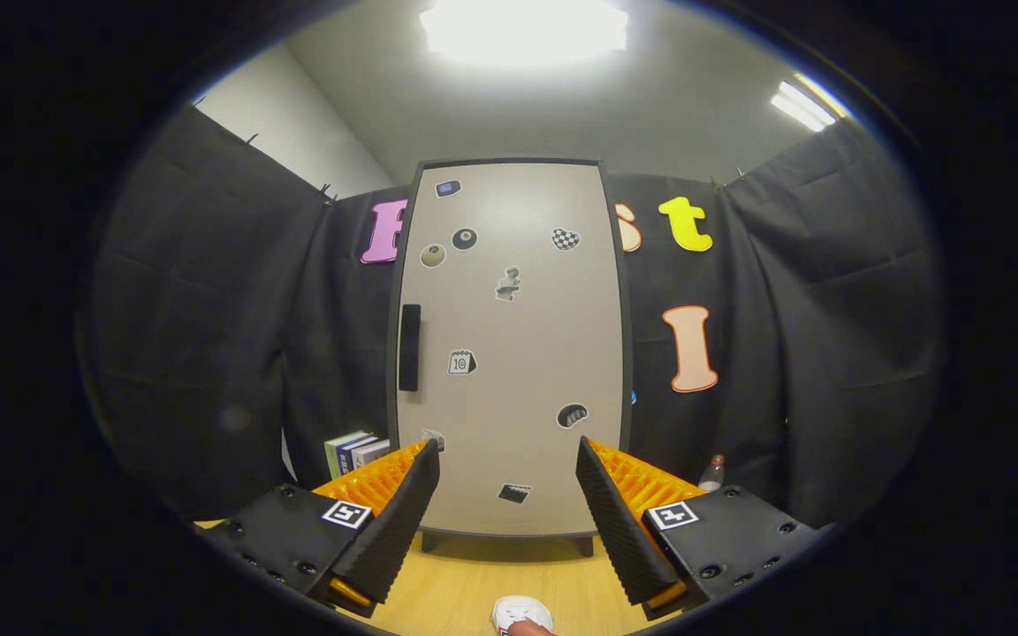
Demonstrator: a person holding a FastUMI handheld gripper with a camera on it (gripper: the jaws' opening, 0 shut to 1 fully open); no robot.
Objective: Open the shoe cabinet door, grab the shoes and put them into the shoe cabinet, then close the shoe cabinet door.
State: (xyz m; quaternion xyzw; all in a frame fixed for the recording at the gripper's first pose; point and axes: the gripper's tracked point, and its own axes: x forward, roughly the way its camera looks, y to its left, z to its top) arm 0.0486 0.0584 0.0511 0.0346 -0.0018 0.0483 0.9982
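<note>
My gripper [507, 473], fingers spread, covers the cabinet's [509, 353] bottom corners; shoe [522, 612] is cut off below, books [355, 452] half hidden behind my finger, stickers [508, 284] too tiny to make out

Booth hung with black cloth under ceiling lights

Black cloth walls [208, 353] are draped around a wooden floor [474, 583]. A pale ceiling [650, 88] is lit by a bright panel [522, 31] and a strip lamp [799, 108]. A plain wall [297, 132] is seen above the cloth.

Shoe cabinet [509, 353] beyond fingers [398, 521], books [356, 450] left.
</note>
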